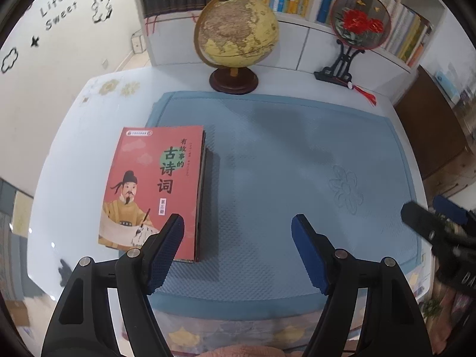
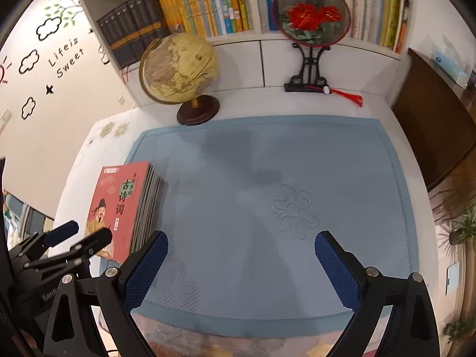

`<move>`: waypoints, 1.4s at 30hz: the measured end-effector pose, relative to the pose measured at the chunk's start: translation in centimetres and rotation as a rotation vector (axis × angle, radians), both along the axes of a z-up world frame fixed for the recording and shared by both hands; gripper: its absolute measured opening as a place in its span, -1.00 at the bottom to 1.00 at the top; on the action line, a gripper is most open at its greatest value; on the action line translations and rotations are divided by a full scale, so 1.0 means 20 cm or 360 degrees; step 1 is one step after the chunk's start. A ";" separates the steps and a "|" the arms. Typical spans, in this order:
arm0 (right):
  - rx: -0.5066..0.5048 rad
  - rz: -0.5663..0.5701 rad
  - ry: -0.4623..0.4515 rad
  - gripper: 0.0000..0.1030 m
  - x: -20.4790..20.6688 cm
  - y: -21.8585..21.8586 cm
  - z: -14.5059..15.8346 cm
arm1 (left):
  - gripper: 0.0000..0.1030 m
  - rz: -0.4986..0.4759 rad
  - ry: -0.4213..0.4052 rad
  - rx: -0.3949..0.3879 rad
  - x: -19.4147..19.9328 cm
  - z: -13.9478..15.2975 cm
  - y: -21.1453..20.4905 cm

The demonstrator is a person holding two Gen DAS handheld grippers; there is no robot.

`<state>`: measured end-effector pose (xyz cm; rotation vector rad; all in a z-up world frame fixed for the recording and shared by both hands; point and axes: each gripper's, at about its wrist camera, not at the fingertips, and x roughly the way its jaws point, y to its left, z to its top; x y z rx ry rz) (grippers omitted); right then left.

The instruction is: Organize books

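Your left gripper point(image 1: 238, 232) half-spread and empty, hovering beside the books point(image 1: 154, 190) — stacked on the mat's point(image 1: 297, 154) left edge, your right gripper point(image 2: 241, 248) spread wide — holding nothing, above bare mat.

Stack of books point(image 1: 154, 190) lying ahead-left of both grippers, on the mat's left edge

The mat point(image 1: 297, 160) is lying on the table point(image 1: 74, 148), spreading ahead of and beneath the left gripper point(image 1: 238, 250) and right gripper point(image 2: 241, 263). Beyond the mat's far edge, the globe point(image 1: 236, 29) is standing ahead of the left gripper, with the fan on its stand point(image 1: 358, 23) sitting to its right. Behind both, a bookshelf point(image 2: 184, 12) is running along the wall.
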<state>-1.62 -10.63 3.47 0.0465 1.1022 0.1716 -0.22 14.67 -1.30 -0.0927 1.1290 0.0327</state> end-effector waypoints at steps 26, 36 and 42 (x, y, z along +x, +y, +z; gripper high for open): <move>-0.0003 0.0182 0.0124 0.92 0.02 0.16 -0.11 | 0.42 0.0118 0.0108 0.0043 0.00 -0.11 0.11; -0.0016 0.0089 0.0049 0.92 -0.01 0.11 -0.08 | 0.42 0.0011 0.0028 0.0026 -0.01 -0.08 0.04; -0.0022 0.0059 -0.0011 0.92 -0.03 0.10 -0.06 | 0.42 -0.0027 -0.0008 0.0018 -0.01 -0.07 0.02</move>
